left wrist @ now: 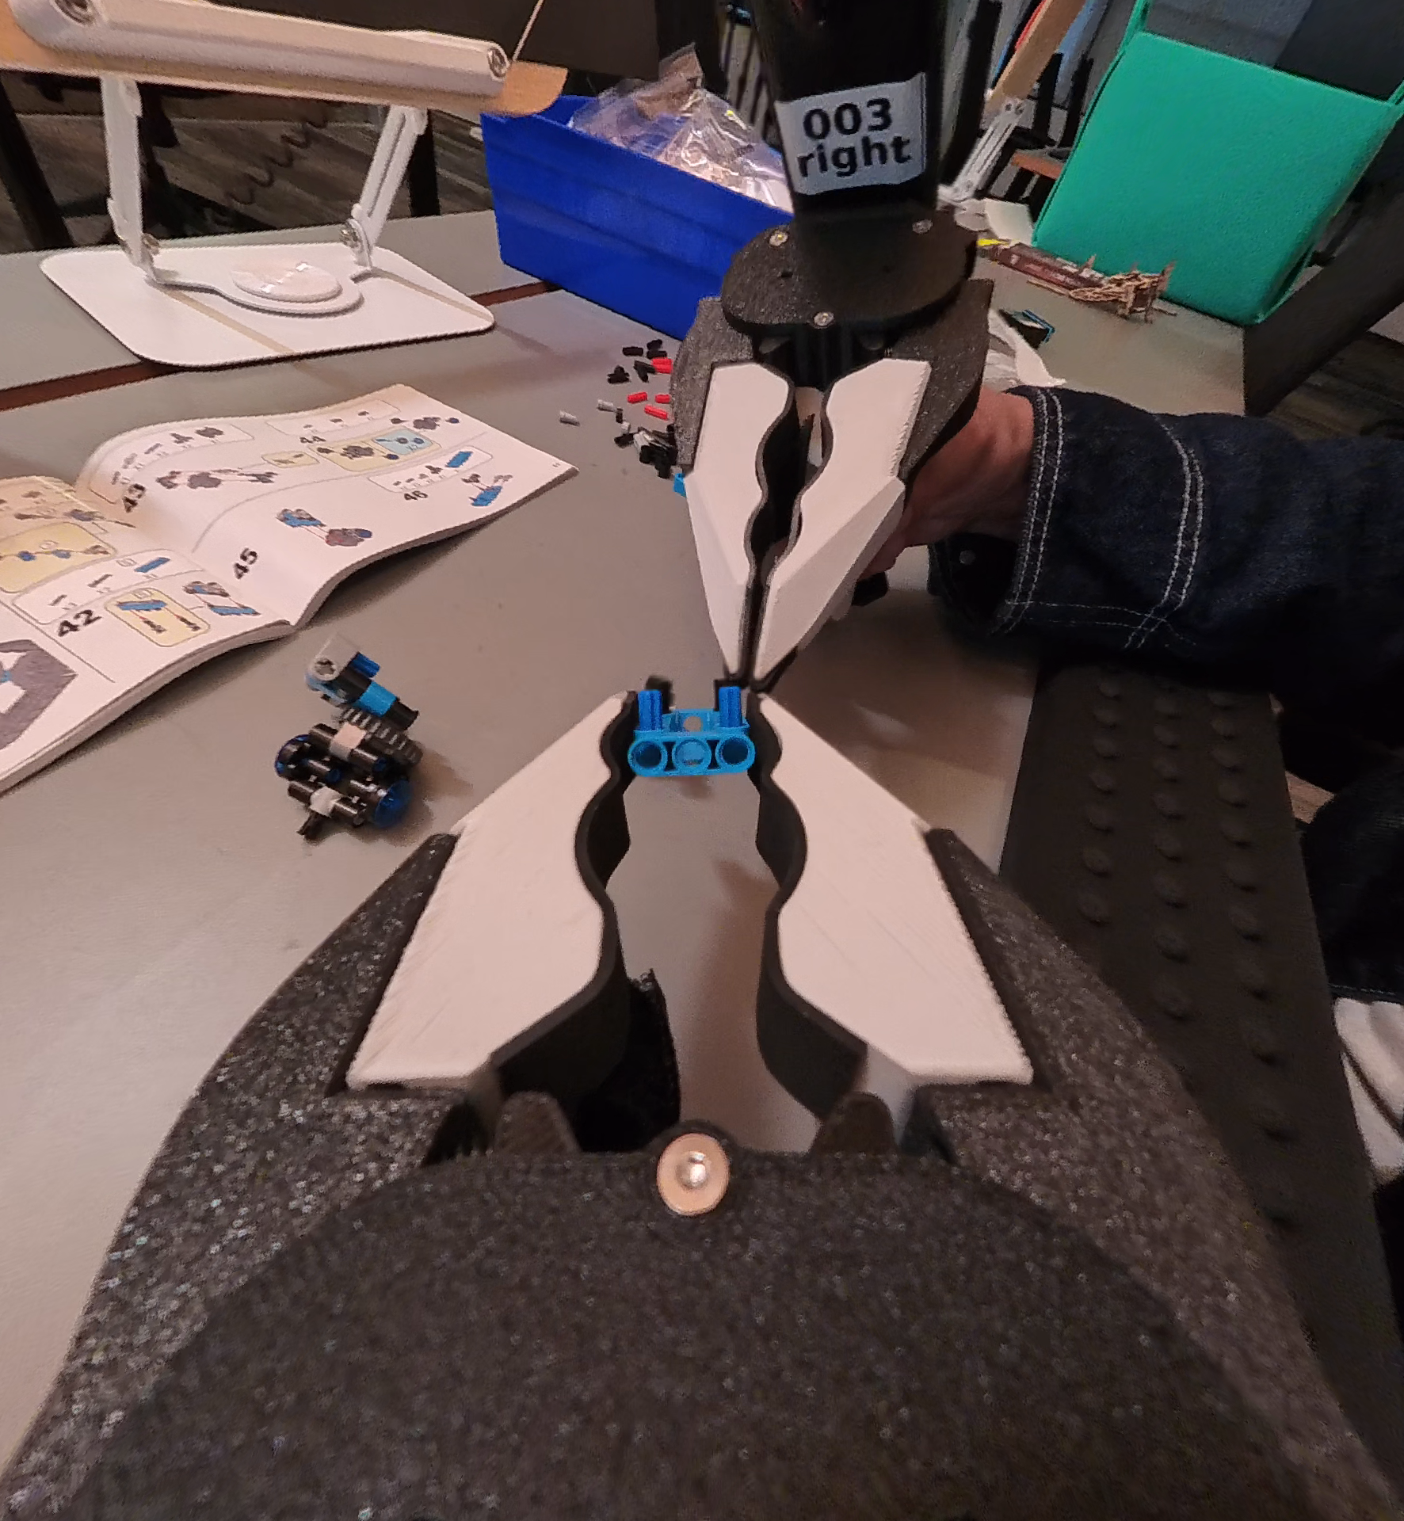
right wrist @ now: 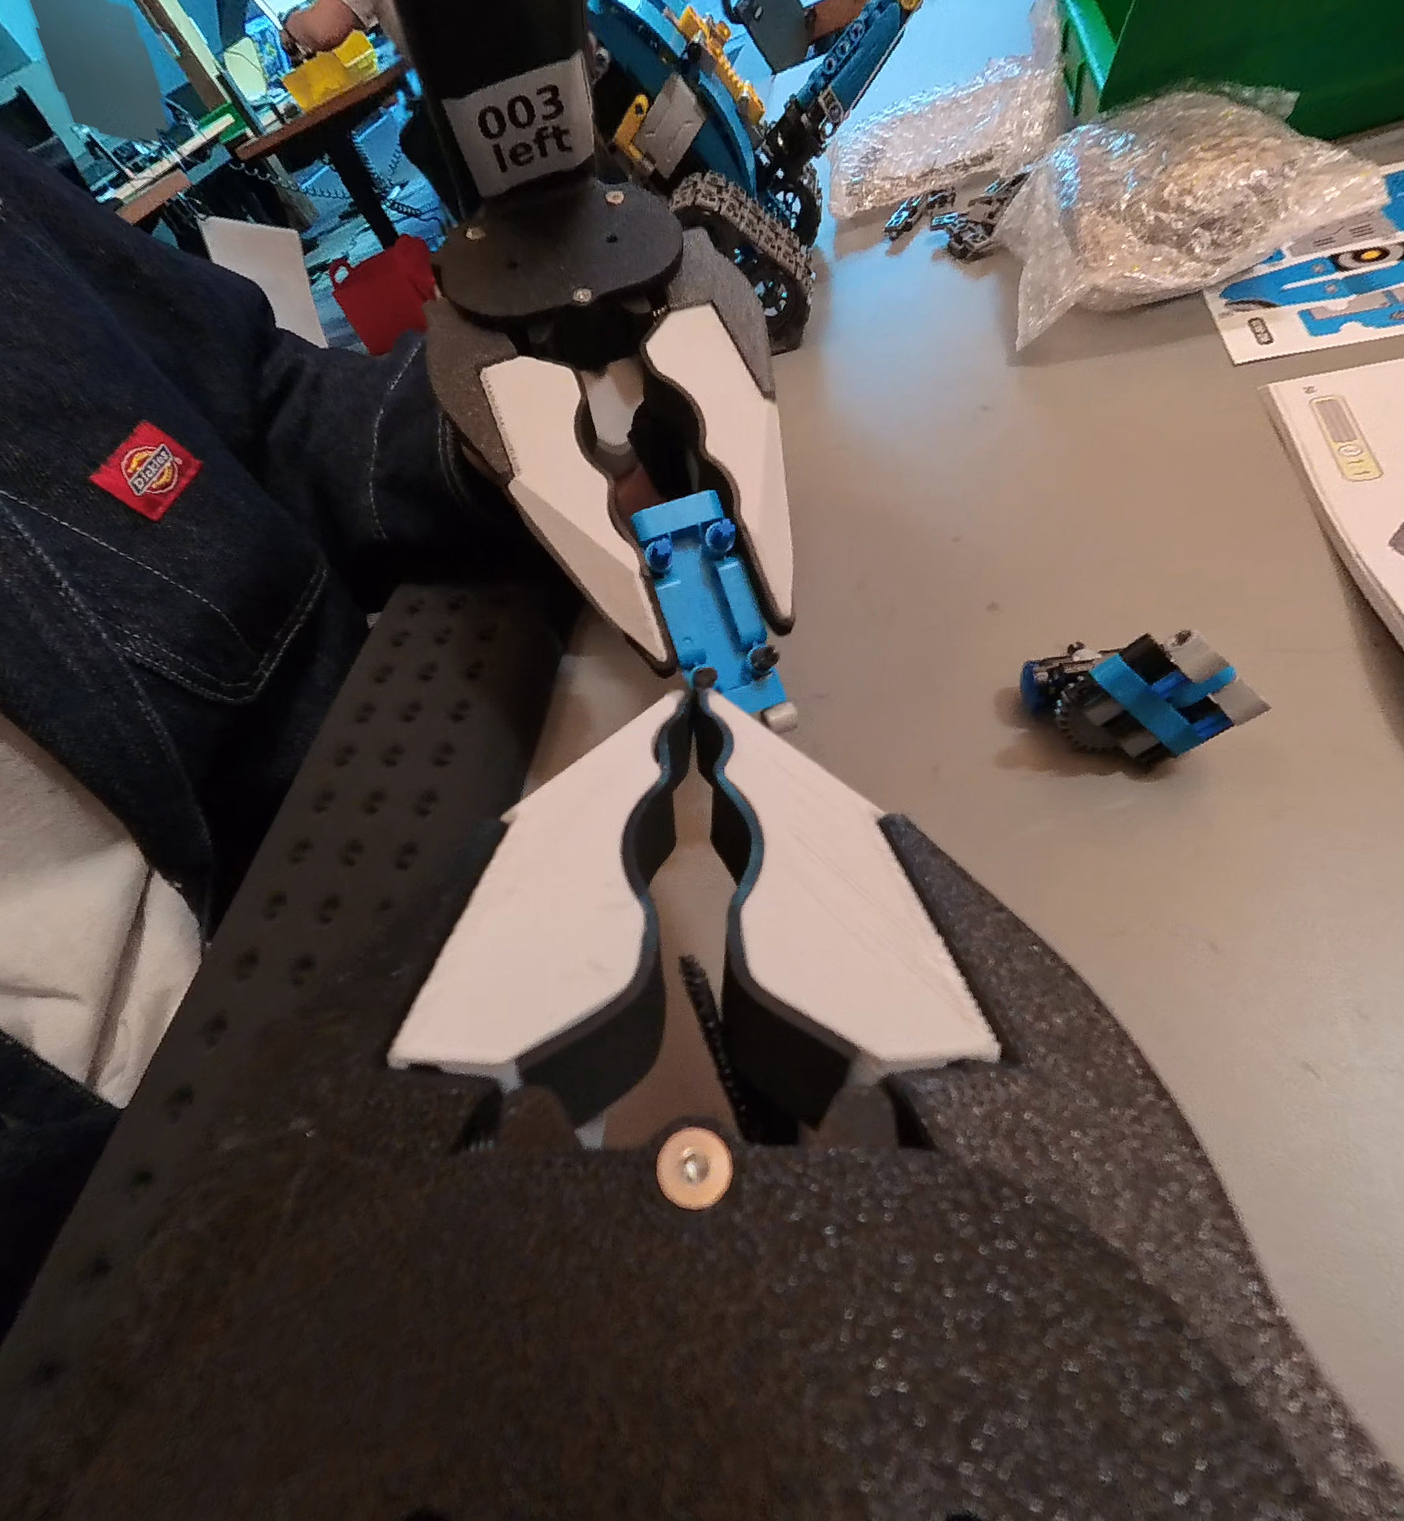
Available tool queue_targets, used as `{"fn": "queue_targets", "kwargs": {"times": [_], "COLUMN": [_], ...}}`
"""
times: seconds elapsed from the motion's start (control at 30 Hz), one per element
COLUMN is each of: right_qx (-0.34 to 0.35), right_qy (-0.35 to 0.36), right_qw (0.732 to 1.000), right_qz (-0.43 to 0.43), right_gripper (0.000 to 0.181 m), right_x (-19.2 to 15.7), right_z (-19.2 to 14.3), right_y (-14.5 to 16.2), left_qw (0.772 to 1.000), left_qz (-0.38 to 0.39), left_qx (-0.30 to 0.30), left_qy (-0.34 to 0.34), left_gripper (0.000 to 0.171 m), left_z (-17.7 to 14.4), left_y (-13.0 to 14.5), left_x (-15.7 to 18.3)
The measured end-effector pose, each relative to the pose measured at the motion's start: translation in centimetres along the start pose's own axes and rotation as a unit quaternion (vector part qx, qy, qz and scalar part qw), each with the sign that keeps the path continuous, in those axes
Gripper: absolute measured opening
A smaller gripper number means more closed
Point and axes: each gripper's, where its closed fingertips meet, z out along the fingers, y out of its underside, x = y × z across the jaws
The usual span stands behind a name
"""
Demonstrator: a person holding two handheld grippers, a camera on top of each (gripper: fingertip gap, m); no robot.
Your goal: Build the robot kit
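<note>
My left gripper [left wrist: 690, 716] is shut on a light blue building-toy beam piece [left wrist: 690, 749] with blue pins and holds it just above the grey table [left wrist: 518, 576]. The right wrist view shows the same piece [right wrist: 707, 593] clamped between the left gripper's [right wrist: 719, 642] fingers. My right gripper [right wrist: 695, 695] is shut, with its tips together right at a small black pin [right wrist: 704, 676] on the near end of the blue piece. In the left wrist view the right gripper [left wrist: 752, 679] comes down from above onto that corner of the piece.
A small black-and-blue assembly [left wrist: 349, 741] lies left of the grippers, next to an open instruction booklet [left wrist: 188, 535]. Loose small parts [left wrist: 645, 395], a blue bin [left wrist: 616, 222] and a white stand [left wrist: 271, 296] sit farther back. A black perforated board [right wrist: 336, 782] lies by the person's sleeve. Less than 4 cm separates the two grippers' tips.
</note>
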Motion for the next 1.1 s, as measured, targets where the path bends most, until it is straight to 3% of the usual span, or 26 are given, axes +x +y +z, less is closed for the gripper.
{"fn": "queue_targets", "kwargs": {"times": [0.1, 0.2, 0.3, 0.4, 0.5, 0.57, 0.67, 0.73, 0.83, 0.97, 1.1], "right_qx": [-0.021, -0.062, -0.088, -0.112, -0.155, -0.167, -0.161, -0.185, -0.159, -0.194, -0.139], "right_qy": [0.012, 0.090, 0.152, 0.158, 0.168, 0.158, 0.165, 0.208, 0.191, 0.255, 0.302], "right_qw": [1.000, 0.994, 0.984, 0.981, 0.973, 0.973, 0.973, 0.960, 0.968, 0.946, 0.941], "right_qz": [-0.001, -0.019, -0.027, -0.015, -0.037, -0.021, -0.031, -0.034, -0.041, -0.055, -0.063], "right_gripper": [0.000, 0.003, 0.017, 0.025, 0.015, 0.017, 0.017, 0.032, 0.024, 0.043, 0.033], "right_x": [0.6, 2.8, 3.7, 3.1, 3.1, 3.0, 3.0, 4.5, 3.6, 5.7, 6.8], "right_z": [-0.4, -2.6, -4.0, -3.1, -2.1, -1.5, -1.5, -2.1, -1.9, -2.3, -4.5], "right_y": [0.9, 2.5, 4.1, 5.8, 6.9, 7.5, 7.1, 7.7, 6.7, 7.6, 5.3], "left_qw": [0.999, 0.997, 0.994, 0.995, 0.996, 0.996, 0.996, 0.996, 0.996, 0.996, 0.996], "left_qz": [0.018, 0.028, 0.041, 0.028, 0.017, 0.018, 0.017, 0.019, 0.015, 0.015, 0.016], "left_qx": [-0.014, -0.040, -0.055, -0.047, -0.044, -0.044, -0.043, -0.044, -0.044, -0.044, -0.043], "left_qy": [-0.027, -0.061, -0.086, -0.082, -0.077, -0.078, -0.071, -0.074, -0.072, -0.071, -0.072], "left_gripper": [0.026, 0.026, 0.026, 0.026, 0.026, 0.026, 0.026, 0.026, 0.026, 0.026, 0.026], "left_z": [0.0, 0.2, 0.2, 0.1, 0.0, 0.0, 0.1, 0.1, 0.1, 0.1, 0.1], "left_y": [0.5, 1.3, 1.8, 1.6, 1.5, 1.5, 1.4, 1.4, 1.4, 1.5, 1.4], "left_x": [-0.7, -1.8, -2.5, -2.5, -2.5, -2.5, -2.2, -2.3, -2.3, -2.3, -2.2]}}
